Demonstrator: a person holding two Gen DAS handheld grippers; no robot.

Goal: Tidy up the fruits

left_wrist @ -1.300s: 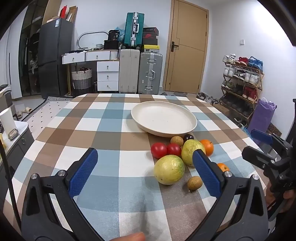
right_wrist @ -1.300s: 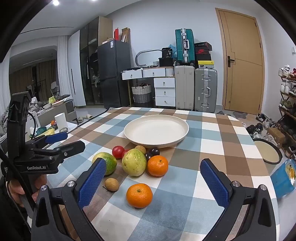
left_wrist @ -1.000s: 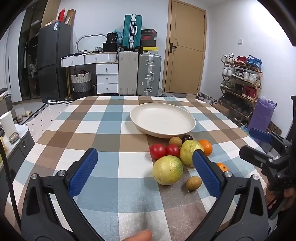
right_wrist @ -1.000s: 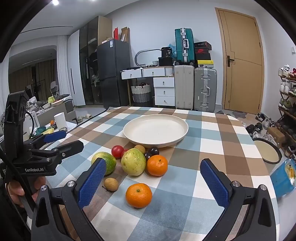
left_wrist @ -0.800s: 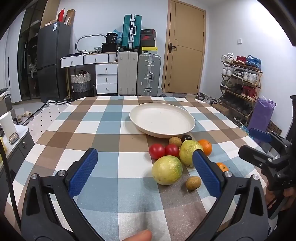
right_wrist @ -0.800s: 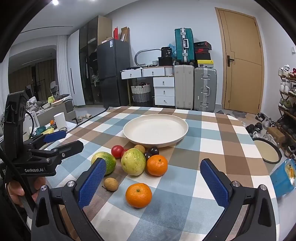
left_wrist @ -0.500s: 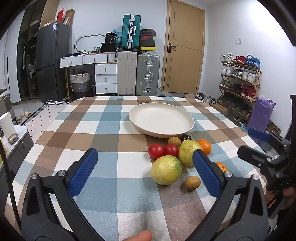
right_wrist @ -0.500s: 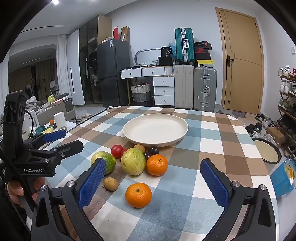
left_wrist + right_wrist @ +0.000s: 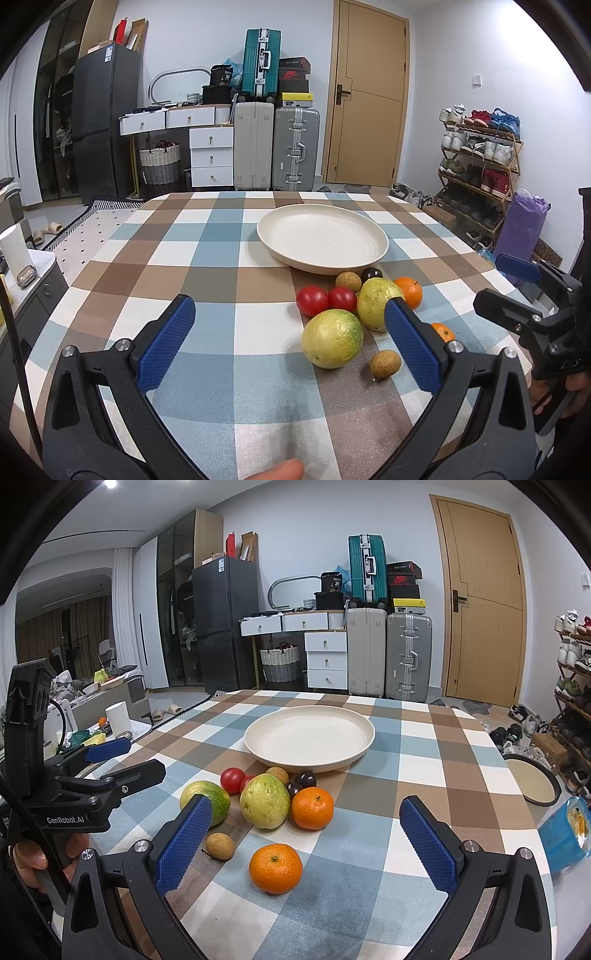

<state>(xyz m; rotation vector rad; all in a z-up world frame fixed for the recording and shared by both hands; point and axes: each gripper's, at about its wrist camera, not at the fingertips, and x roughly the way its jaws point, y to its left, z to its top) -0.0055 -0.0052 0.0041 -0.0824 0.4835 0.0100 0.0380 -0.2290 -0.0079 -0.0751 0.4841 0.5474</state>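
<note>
An empty cream plate (image 9: 322, 240) (image 9: 309, 737) sits mid-table. In front of it lie loose fruits: two yellow-green guavas (image 9: 332, 344) (image 9: 265, 806), two red tomatoes (image 9: 312, 300), two oranges (image 9: 312, 808) (image 9: 275, 867), dark plums (image 9: 306, 779) and small brown longans (image 9: 385, 364) (image 9: 220, 845). My left gripper (image 9: 290, 343) is open and empty, above the table left of the fruits. My right gripper (image 9: 304, 842) is open and empty, with the near orange between its fingers' line of sight.
The checked tablecloth (image 9: 184, 258) covers the table. A blue snack bag (image 9: 565, 834) and a round bowl (image 9: 532, 781) sit beyond the right edge. Suitcases, drawers, a fridge and a shoe rack stand behind.
Both grippers have drifted very slightly; the fruits and plate have not moved. Both stay open.
</note>
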